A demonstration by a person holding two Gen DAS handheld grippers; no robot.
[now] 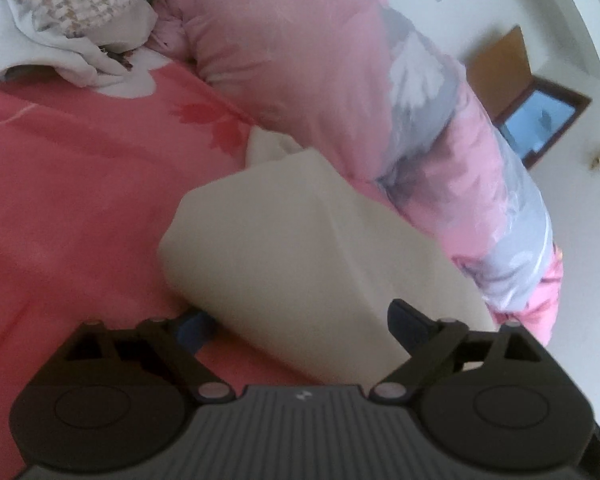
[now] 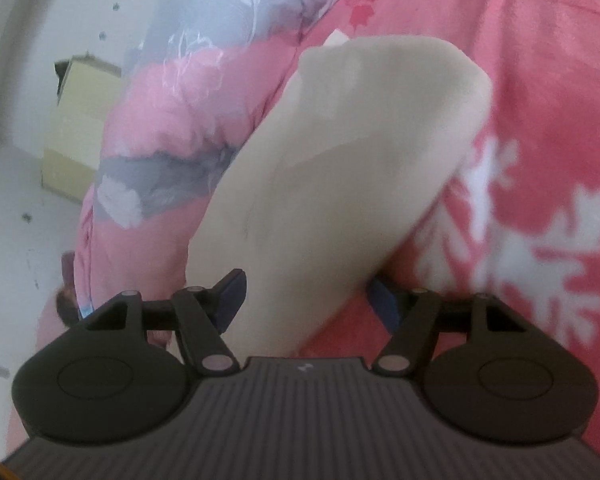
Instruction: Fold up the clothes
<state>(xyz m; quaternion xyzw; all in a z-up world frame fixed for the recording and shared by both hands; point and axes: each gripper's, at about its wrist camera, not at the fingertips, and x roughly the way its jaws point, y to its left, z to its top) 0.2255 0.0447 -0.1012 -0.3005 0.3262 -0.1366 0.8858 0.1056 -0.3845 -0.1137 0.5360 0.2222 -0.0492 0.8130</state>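
Cream garment [image 1: 300,248] folded into a thick bundle, lying on coral-pink flowered bedsheet [image 1: 68,184], centre of left wrist view, spreading toward 1 o'clock. Left gripper [image 1: 300,320] with jaws spread wide either side of bundle's near edge, not clenched, one fingertip [image 1: 404,316] at 4 o'clock resting on cloth, other at 7 o'clock tucked under. Heap of white and patterned laundry [image 1: 60,20] at 10 o'clock, rolled pink-grey quilt [image 1: 340,80] from 12 to 4 o'clock, touching bundle's far side. Right wrist view: quilt [image 2: 172,120] at 10 o'clock, same cream garment [image 2: 340,160] centre, sheet [image 2: 540,120] at 3 o'clock. Right gripper [image 2: 308,296] likewise spread, straddling bundle's end, blue fingertips [image 2: 230,296] against cloth, not pinching
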